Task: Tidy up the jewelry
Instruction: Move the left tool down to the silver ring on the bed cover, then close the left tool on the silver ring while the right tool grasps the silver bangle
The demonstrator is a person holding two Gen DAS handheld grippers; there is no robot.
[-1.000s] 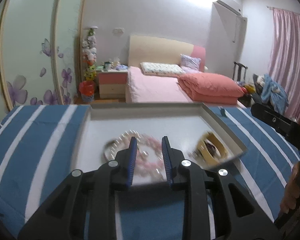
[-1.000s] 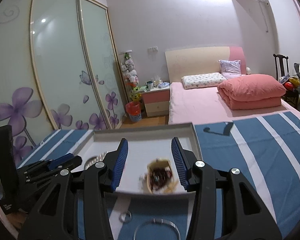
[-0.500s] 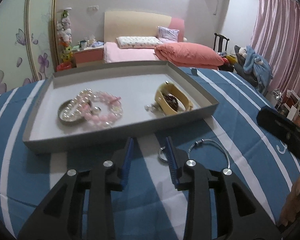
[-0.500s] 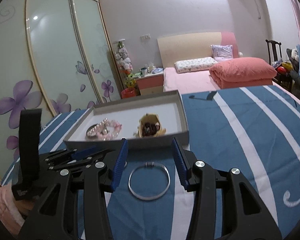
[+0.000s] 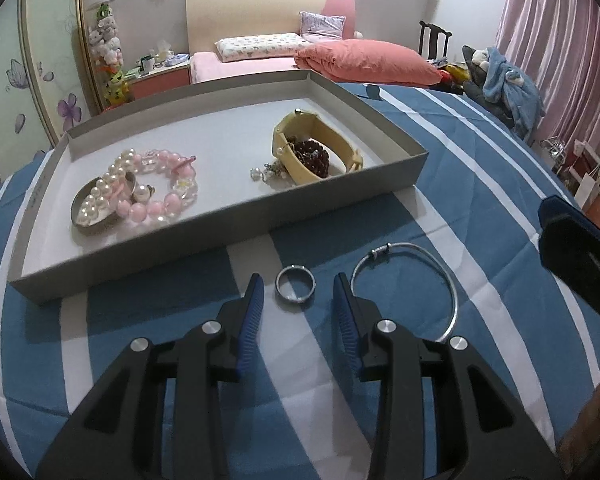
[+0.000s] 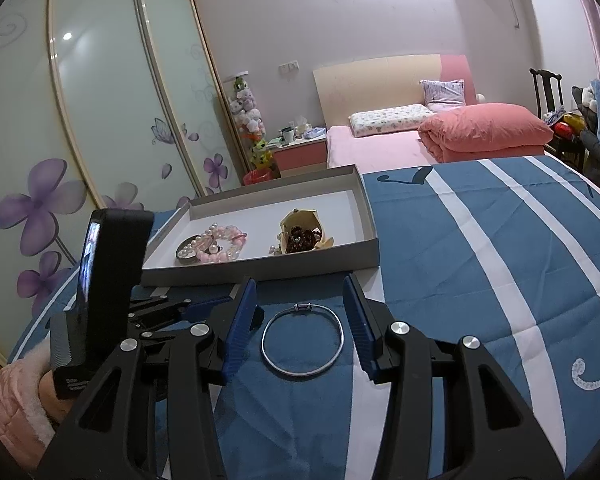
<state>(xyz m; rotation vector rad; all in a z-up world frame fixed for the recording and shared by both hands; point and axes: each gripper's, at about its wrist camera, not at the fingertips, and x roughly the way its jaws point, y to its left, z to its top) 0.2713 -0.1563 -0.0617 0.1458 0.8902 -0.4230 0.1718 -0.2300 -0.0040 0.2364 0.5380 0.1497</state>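
Note:
A grey tray (image 5: 339, 204) lies on the blue striped cloth and holds pink and pearl bead bracelets (image 5: 140, 192), a cream bangle (image 5: 315, 152) with dark red beads, and a small earring. A small silver ring (image 5: 294, 289) lies on the cloth in front of the tray, between the open fingers of my left gripper (image 5: 298, 300). A thin silver bangle (image 6: 302, 339) lies to its right, between the open fingers of my right gripper (image 6: 300, 312). Both grippers are empty. The tray also shows in the right wrist view (image 6: 363, 216).
The left gripper's body and the hand holding it (image 6: 100, 300) sit at the left of the right wrist view. Beyond the cloth are a pink bed (image 6: 419, 140), a nightstand and sliding wardrobe doors (image 6: 80, 120). A chair with clothes (image 5: 499, 80) stands at the right.
Both grippers have pulled back from over the tray and lowered toward the cloth. The ring now sits between the left fingers and the silver bangle between the right fingers.

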